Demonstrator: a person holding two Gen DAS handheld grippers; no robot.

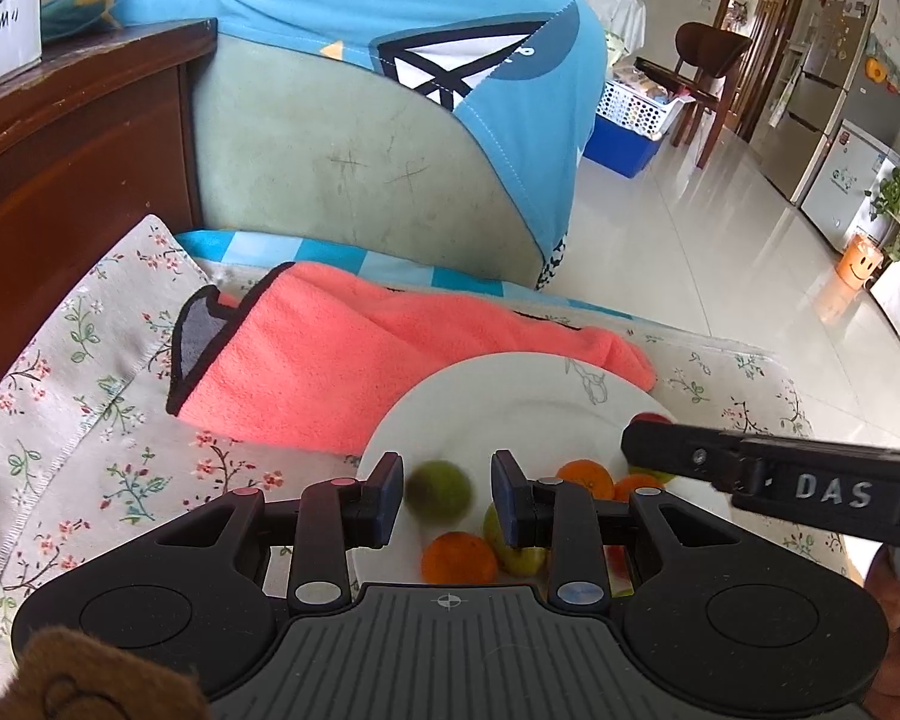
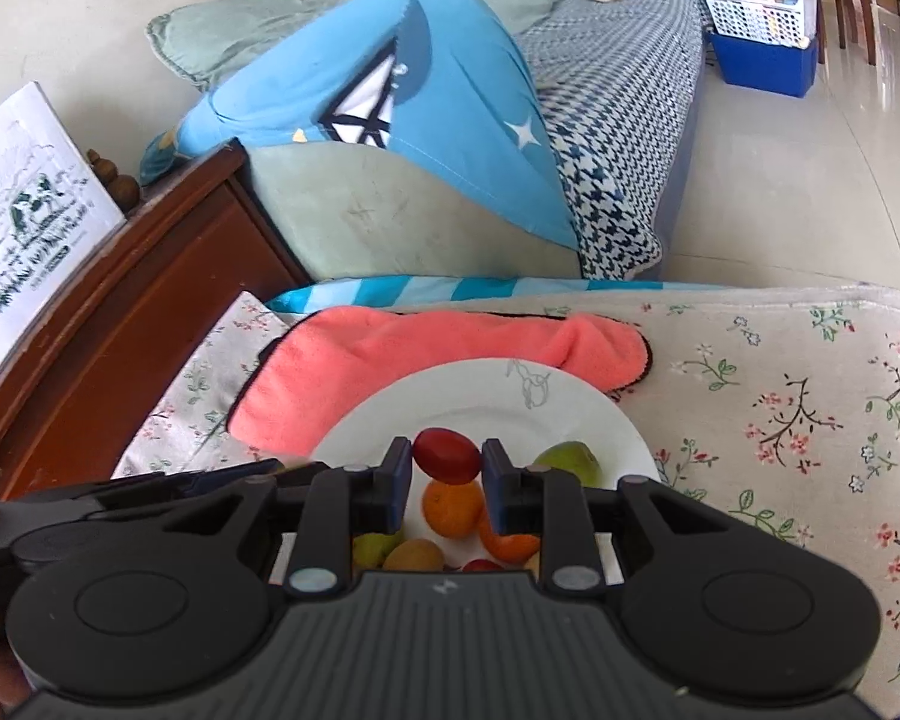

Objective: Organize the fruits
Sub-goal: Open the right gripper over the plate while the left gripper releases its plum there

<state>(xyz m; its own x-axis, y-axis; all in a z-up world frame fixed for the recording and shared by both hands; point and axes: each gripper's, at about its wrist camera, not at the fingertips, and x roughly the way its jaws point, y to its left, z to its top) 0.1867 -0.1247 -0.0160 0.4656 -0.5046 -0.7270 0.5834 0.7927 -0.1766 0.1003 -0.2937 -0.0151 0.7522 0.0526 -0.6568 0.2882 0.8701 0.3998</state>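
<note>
Between the pads of the right gripper (image 2: 447, 468) a red grape tomato (image 2: 448, 463) is being gripped, jaws nearly closed, above the white plate (image 2: 570, 414). The left gripper (image 1: 447, 495) is showing a green fruit (image 1: 438, 491) between its fingers; whether it is being squeezed cannot be told, since it is blurred. Oranges (image 2: 452, 508) are lying on the plate already. Placing is judged to be in hand; next, a free spot and gentle release are being called for. "DAS" (image 1: 832, 493) is being read on the right gripper's side.

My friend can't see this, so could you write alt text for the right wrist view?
The right hand-held gripper clamps a red fruit above a white plate holding oranges and green fruit. A pink towel lies behind.
</note>
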